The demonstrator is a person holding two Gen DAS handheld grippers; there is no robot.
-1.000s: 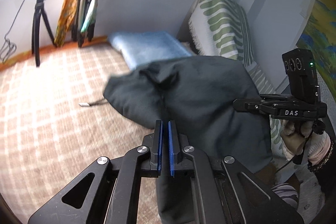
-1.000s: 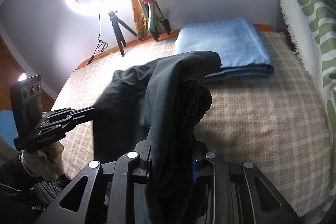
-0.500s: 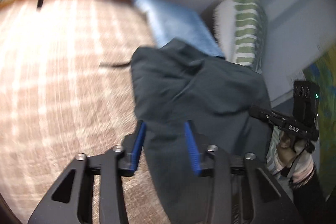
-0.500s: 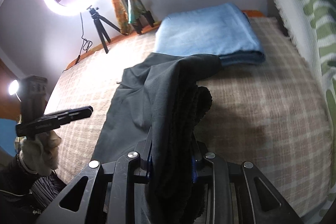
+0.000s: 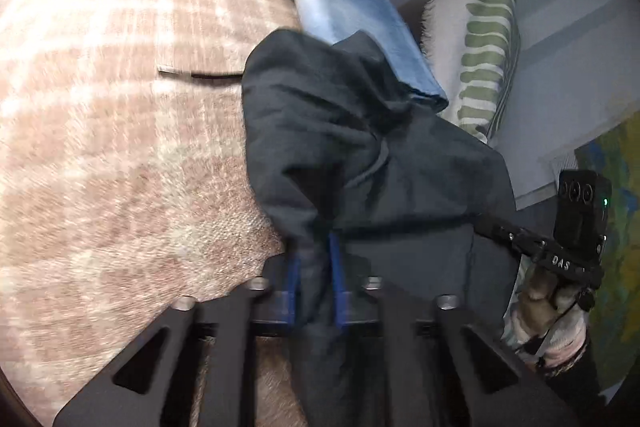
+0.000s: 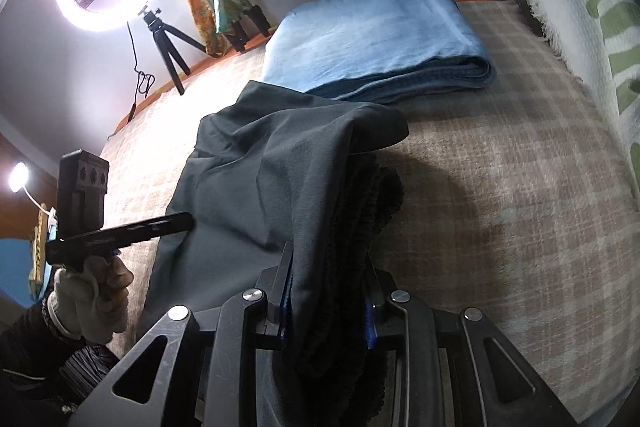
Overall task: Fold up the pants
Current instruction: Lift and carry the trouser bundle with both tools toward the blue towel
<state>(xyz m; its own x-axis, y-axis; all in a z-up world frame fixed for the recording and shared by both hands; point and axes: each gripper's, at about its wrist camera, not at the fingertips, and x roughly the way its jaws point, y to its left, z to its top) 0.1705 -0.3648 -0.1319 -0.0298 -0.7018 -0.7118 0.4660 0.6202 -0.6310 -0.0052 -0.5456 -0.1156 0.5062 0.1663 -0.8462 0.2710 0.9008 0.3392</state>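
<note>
Two grippers were seen pinching one pair of dark pants [image 5: 360,155] over a checked bedspread [image 5: 100,147]. Compared with a second before, the left gripper [image 5: 314,267] had been lowered and rolled, its blue pads, then pressed together on nothing, having just been opened and closed again, now on a fold of the dark cloth. The ring light, in view a second earlier, was gone from the left wrist view. The right gripper [image 6: 326,291] was found as before, clamped on a thick bunch of the waistband [image 6: 372,195].

The pants' long axis was seen running from the lower centre of the right wrist view up toward the folded blue blanket [image 6: 384,39] at upper centre, the far end lying just short of it. In the left wrist view the cloth was draped from the pads at lower centre upward and to the right, where the right gripper [image 5: 480,221] was met at the garment's right edge.
</note>
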